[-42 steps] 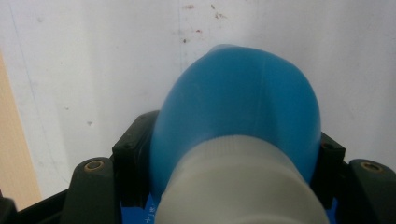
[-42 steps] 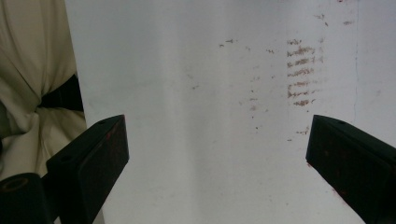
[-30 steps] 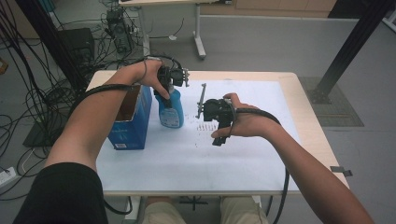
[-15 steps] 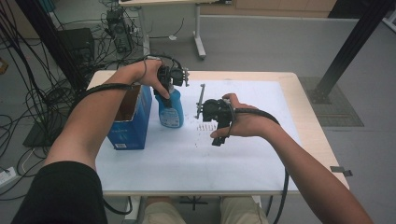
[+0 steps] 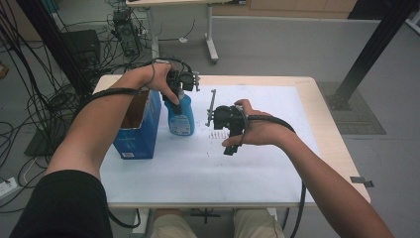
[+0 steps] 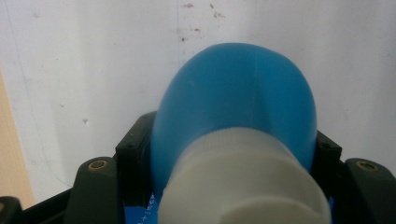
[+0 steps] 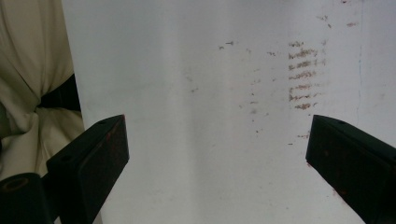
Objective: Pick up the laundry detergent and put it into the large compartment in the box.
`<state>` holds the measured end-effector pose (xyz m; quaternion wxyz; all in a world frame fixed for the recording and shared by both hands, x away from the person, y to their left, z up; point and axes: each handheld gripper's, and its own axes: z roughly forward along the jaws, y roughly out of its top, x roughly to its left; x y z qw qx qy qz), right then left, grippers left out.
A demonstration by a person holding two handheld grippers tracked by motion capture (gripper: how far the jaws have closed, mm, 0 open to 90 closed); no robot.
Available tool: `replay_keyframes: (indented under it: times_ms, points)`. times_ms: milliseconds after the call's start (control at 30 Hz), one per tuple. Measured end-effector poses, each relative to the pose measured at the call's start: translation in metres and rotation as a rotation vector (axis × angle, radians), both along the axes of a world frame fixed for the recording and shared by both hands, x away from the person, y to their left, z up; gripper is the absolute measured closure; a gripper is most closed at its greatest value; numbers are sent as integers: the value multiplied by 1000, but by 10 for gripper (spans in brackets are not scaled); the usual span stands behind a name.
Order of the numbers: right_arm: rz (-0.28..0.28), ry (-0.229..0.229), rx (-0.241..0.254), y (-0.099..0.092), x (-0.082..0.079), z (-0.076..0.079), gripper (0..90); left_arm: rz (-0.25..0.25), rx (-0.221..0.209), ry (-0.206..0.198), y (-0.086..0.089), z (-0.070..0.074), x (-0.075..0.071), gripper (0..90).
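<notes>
High view: the left gripper point(image 5: 177, 95) grips the upright blue plastic bottle point(image 5: 180, 117) on the white table point(image 5: 257, 163) beside a blue cardboard box point(image 5: 141, 130); left gripper view: jaws clamp below its white cap point(image 6: 243, 179) (firmly); right gripper view: right gripper point(image 7: 217, 154) spread wide, empty.

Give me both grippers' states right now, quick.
Left gripper: shut on the blue bottle, just below its white cap.
Right gripper: open, nothing between its jaws, above the white table.
</notes>
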<state>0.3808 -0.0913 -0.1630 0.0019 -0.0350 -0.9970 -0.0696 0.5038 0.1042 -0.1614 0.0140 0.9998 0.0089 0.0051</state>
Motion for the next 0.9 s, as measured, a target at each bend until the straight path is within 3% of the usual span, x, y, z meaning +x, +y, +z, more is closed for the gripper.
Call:
replay_keyframes:
  times_ms: [467,900]
  points:
    - [-3,-4,5,-1,-2,0,57,4,18,-1,-5,0,-1,362]
    - [0,-1,5,-1,-1,-1,59,13,9,-5,-2,0,-2,363]
